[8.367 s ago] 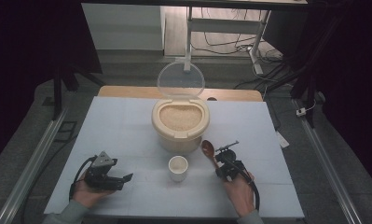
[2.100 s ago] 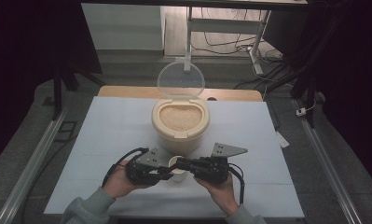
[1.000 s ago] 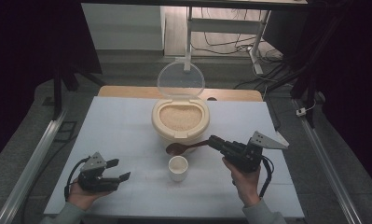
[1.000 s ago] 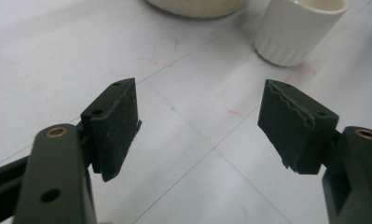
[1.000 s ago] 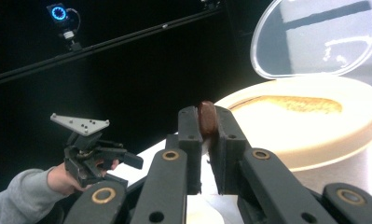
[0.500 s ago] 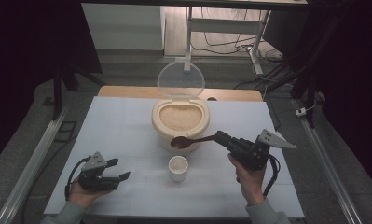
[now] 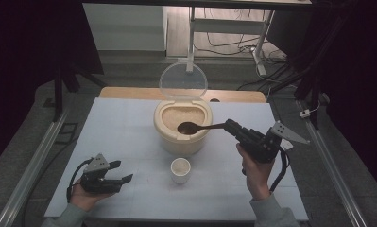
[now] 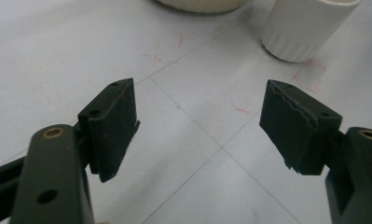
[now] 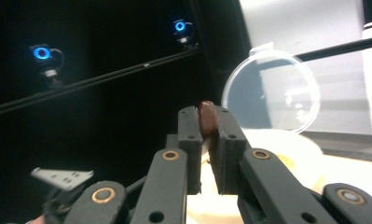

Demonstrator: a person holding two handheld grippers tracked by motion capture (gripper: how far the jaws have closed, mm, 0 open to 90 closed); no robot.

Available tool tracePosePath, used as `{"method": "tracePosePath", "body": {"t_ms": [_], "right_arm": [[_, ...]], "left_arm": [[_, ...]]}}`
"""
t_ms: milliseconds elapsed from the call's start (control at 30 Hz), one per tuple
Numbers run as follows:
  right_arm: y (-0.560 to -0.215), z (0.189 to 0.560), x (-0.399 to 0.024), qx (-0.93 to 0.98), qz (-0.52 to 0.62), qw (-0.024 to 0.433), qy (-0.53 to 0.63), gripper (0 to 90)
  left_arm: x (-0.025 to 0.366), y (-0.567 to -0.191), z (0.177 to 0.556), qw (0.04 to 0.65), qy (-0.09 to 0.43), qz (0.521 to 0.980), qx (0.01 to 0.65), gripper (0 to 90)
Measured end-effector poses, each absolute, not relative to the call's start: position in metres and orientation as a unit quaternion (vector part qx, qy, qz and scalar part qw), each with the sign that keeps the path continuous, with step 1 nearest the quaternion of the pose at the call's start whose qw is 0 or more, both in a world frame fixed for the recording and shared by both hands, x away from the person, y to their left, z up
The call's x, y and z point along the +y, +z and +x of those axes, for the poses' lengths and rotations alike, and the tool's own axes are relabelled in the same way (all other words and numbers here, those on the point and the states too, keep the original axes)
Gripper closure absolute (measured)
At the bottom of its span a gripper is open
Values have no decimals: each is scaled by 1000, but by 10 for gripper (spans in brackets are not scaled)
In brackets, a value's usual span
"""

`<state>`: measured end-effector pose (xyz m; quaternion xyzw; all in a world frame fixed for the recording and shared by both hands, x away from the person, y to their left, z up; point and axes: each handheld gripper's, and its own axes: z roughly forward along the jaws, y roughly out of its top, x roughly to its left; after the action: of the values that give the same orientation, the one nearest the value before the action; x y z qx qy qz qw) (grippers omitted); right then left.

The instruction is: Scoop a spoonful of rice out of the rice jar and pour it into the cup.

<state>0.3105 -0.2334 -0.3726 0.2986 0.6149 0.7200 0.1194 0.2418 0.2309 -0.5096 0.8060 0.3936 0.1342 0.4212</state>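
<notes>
Two fingers of the right gripper (image 7: pixel 234 127) pinching the wooden spoon (image 7: pixel 195 127), bowl seemingly over the rice container (image 7: pixel 182 126).

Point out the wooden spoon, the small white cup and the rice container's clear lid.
wooden spoon (image 7: pixel 190 127), high view, on its bowl over the rice.
small white cup (image 7: pixel 180 171), high view, on its side wall.
clear lid (image 7: pixel 183 82), high view, on the middle of the raised lid.

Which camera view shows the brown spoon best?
The high view: the whole spoon shows, its bowl over the open rice container, its handle in the right gripper. The right gripper view shows just its handle end, pinched between the jaws.
</notes>
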Motion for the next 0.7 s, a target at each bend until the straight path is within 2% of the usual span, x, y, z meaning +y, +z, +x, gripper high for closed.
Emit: {"method": "tracePosePath", "body": {"t_ms": [33, 167, 367, 700], "right_arm": [[-366, 315, -232, 616, 302, 140, 714, 834], [-358, 322, -231, 614, 309, 158, 709, 834], [-346, 339, -220, 636, 327, 212, 666, 834], [-354, 354, -202, 672, 331, 253, 612, 834]], "left_arm": [[231, -510, 242, 421, 133, 806, 394, 266], [231, -510, 242, 420, 133, 807, 393, 266], [231, -511, 243, 420, 131, 807, 393, 262], [230, -514, 244, 415, 127, 811, 392, 261]]}}
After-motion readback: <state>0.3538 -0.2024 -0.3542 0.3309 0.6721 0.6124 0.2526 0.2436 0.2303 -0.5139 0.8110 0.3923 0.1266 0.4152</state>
